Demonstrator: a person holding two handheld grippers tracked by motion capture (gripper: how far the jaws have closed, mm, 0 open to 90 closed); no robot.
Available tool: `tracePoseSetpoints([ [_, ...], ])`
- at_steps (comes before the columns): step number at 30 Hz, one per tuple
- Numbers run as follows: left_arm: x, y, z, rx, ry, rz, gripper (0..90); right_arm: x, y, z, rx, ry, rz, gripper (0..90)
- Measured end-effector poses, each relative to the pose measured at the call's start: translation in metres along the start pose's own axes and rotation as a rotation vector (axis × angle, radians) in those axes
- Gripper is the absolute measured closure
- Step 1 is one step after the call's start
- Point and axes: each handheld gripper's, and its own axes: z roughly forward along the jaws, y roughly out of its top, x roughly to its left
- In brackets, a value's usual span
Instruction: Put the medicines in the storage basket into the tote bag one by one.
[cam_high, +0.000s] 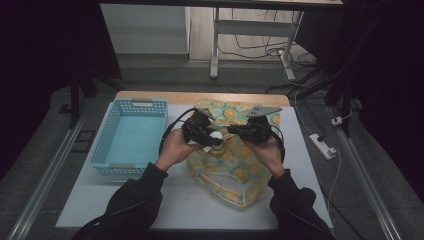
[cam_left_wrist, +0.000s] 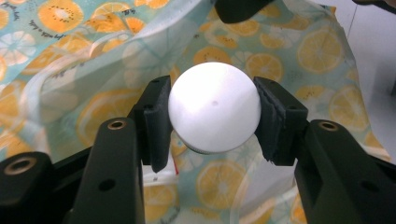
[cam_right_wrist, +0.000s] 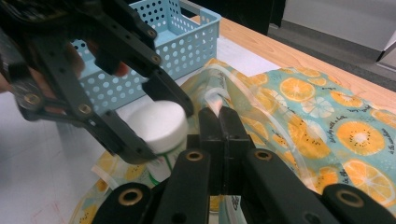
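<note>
Over bag (cam_left_wrist: 70, 88), bottle (cam_left_wrist: 214, 112) between pads (cam_left_wrist: 156, 122)

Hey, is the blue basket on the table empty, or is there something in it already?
Empty. In the high view the blue basket shows only its bare floor, with nothing lying inside.

Dim room, grey floor (cam_high: 165, 75), white table legs (cam_high: 215, 45), floor cables (cam_high: 260, 47)

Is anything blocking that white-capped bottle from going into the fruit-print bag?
Nothing visible blocks it. The left gripper holds the white-capped bottle at the bag's mouth, while the right gripper pinches the bag's edge, seemingly keeping it open.
</note>
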Motion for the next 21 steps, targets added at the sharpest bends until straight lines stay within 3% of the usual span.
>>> tracePoseSetpoints([
  [8,0.007,0.008,0.011,-0.003,0.036,-0.013,50.6,0.0,0.0,0.0,-0.006,-0.003,-0.002,90.0],
  [18,0.021,0.012,0.018,-0.012,0.123,-0.028,50.6,0.0,-0.001,0.001,-0.003,-0.007,0.0,90.0],
  [21,0.027,0.011,0.022,-0.013,0.145,-0.052,50.6,0.0,-0.001,0.003,0.002,-0.006,-0.002,90.0],
])
